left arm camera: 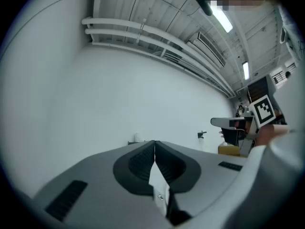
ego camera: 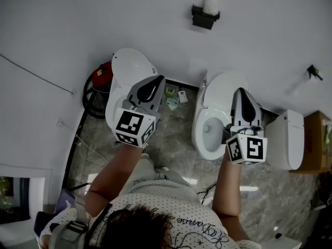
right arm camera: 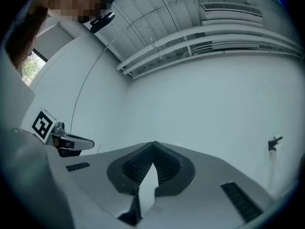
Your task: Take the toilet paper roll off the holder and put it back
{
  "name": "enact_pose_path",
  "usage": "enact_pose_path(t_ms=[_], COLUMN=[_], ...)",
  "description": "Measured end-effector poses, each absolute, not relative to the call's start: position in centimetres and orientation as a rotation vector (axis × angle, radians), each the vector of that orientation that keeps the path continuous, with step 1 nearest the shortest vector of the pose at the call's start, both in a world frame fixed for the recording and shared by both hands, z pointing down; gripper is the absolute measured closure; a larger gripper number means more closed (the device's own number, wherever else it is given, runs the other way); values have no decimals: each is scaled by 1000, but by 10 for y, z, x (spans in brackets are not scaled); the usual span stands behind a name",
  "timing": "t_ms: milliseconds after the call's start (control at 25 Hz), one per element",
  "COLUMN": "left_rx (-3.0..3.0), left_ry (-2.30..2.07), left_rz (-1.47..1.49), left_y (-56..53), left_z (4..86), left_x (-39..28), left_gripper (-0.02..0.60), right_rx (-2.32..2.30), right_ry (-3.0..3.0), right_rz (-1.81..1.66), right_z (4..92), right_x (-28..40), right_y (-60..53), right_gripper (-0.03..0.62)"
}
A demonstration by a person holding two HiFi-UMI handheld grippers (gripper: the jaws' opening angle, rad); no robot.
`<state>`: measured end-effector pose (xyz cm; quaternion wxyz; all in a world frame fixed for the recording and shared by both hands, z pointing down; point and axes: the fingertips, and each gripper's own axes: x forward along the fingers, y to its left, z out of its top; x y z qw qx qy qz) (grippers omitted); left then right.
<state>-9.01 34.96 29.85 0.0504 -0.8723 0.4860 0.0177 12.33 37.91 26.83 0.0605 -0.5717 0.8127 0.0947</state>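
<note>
The white toilet paper roll (ego camera: pixel 210 5) sits on its black holder (ego camera: pixel 203 18), fixed to the white wall far ahead. In the left gripper view the roll (left arm camera: pixel 137 137) is a tiny shape just above the jaws. My left gripper (ego camera: pixel 156 81) is held in the air well short of the wall, shut, with nothing between its fingers (left arm camera: pixel 143 162). My right gripper (ego camera: pixel 240 92) hovers over the toilet bowl, also shut and empty, its ribbed pads (right arm camera: pixel 164 165) pressed together. Each gripper shows in the other's view: the right gripper's marker cube (left arm camera: pixel 263 109) and the left gripper's marker cube (right arm camera: pixel 43 125).
A white toilet (ego camera: pixel 210 126) with its tank (ego camera: pixel 288 139) stands under my right gripper. A second white toilet lid (ego camera: pixel 129 66) lies under the left one, beside a red canister (ego camera: pixel 102 74). A small black wall fitting (ego camera: pixel 313 72) and a cardboard box (ego camera: pixel 317 141) are at the right.
</note>
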Motion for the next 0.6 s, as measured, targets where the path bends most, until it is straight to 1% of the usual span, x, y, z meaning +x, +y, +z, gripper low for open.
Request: enact_pose_path(t_ms=[480, 520, 560, 600], left_rx=[-2642, -2640, -2642, -2648], left_ry=[1521, 1532, 1540, 1546], left_rz=[78, 80, 79, 75], left_y=[347, 346, 345, 343], left_z=[288, 287, 286, 286], left_x=[-93, -94, -94, -93], left_gripper=[572, 552, 511, 466], right_rx=[-1717, -1708, -1700, -1693], right_ry=[2452, 2449, 2446, 2441], right_rz=[253, 251, 246, 239], right_z=[264, 262, 260, 259], right_x=[119, 118, 119, 120], right_y=[379, 378, 378, 376], right_gripper=[583, 566, 527, 468])
